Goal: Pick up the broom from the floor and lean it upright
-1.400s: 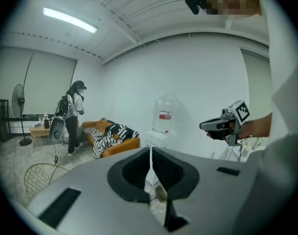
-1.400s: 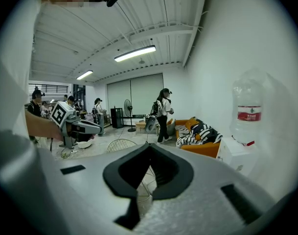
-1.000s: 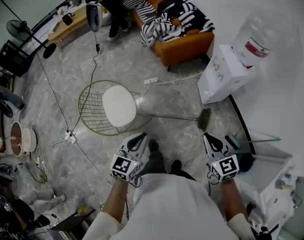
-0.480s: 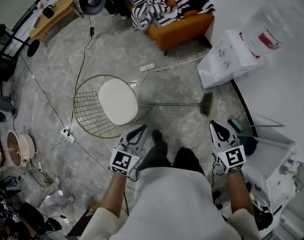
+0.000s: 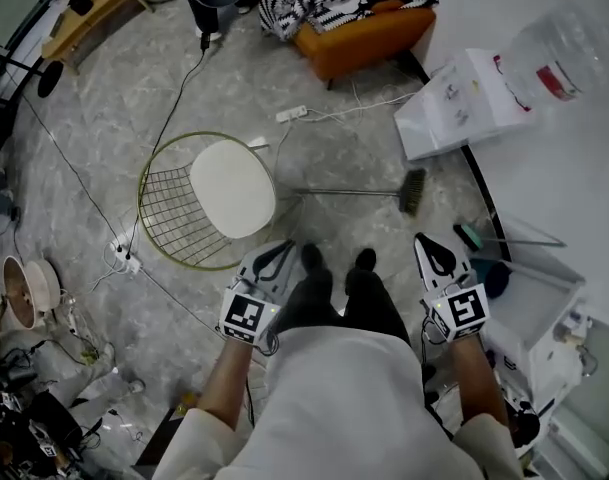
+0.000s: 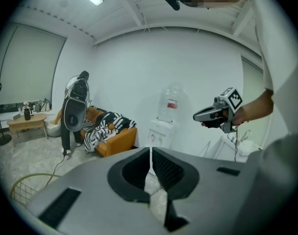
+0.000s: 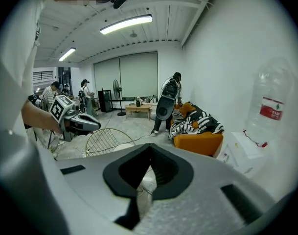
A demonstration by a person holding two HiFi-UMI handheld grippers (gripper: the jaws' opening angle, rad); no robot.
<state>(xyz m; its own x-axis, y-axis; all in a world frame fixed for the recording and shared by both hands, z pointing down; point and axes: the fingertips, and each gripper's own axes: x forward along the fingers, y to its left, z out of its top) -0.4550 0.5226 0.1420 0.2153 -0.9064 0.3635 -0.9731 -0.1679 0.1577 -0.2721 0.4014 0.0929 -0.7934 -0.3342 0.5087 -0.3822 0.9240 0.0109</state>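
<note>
On the floor just ahead of my feet lies the broom (image 5: 354, 192), flat, bristles (image 5: 413, 190) toward the wall side. It looks light and stiff, and the thin handle is probably slick, so I'd grab mid-handle, a bit nearer the bristles. The handle's far end runs up to the wire chair (image 5: 169, 208) and may snag. A power strip (image 5: 291, 114) and a water dispenser (image 5: 454, 103) lie beyond. The left gripper (image 5: 279, 255) and right gripper (image 5: 431, 251) are both pinched closed and empty.

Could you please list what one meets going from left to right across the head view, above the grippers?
wooden table → wire chair → broom → water bottle
</note>
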